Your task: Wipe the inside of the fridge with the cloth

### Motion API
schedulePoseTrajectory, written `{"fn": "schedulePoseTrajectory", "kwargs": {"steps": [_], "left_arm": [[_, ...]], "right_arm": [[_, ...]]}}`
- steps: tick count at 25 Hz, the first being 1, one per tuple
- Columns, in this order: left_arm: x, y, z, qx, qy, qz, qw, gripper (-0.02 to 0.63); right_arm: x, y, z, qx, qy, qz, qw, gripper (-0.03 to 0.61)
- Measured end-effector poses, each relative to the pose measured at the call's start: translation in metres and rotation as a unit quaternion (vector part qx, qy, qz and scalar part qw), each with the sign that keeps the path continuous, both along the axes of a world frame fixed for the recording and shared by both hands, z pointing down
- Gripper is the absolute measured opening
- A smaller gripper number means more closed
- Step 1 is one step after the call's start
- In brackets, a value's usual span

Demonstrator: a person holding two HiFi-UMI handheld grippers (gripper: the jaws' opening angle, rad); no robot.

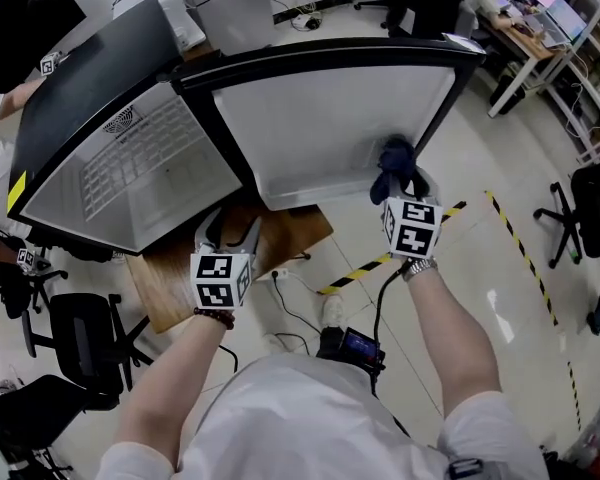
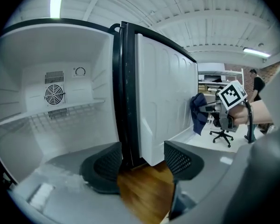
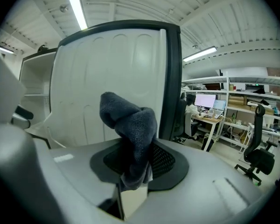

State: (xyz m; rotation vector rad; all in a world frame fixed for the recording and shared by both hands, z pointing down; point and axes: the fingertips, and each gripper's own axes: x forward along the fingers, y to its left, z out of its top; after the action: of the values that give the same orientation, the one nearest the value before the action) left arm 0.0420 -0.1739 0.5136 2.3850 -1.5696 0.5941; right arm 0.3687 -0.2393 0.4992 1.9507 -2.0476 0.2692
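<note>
The right gripper [image 3: 130, 164] was clamped on a dark blue cloth [image 3: 130, 118], just beside the white liner of the open fridge door [image 3: 107, 78]. The left gripper [image 2: 142, 164] had its jaws apart and empty. Beyond it, the fridge [image 2: 14, 78] compartment held a wire shelf [image 2: 60, 113].

Fridge cabinet [image 1: 130, 168] sits at ten o'clock, its open door [image 1: 330, 128] swung out towards one o'clock. Inside, the wire shelf [image 2: 60, 113] runs below the fan vent [image 2: 53, 94] on the back wall. The left gripper [image 1: 230, 233] is at six o'clock before the hinge line, over the wooden board [image 1: 170, 288] under the fridge. The right gripper [image 1: 398, 183], at four o'clock, has the cloth [image 1: 395, 163] between its jaws at the door's inner face, possibly touching. Striped floor tape [image 1: 520, 248] lies beyond at three o'clock, an office chair [image 1: 80, 333] at eight.
</note>
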Motion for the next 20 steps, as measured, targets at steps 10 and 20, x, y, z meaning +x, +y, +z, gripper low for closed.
{"fn": "schedulePoseTrajectory", "kwargs": {"steps": [10, 20], "left_arm": [[0.031, -0.008, 0.001, 0.001, 0.004, 0.009, 1.0, 0.284], [0.052, -0.003, 0.014, -0.023, 0.025, 0.024, 0.9991, 0.282]], "right_arm": [[0.052, 0.007, -0.008, 0.004, 0.005, 0.027, 1.0, 0.103], [0.047, 0.015, -0.019, 0.013, 0.006, 0.01, 1.0, 0.103]]}}
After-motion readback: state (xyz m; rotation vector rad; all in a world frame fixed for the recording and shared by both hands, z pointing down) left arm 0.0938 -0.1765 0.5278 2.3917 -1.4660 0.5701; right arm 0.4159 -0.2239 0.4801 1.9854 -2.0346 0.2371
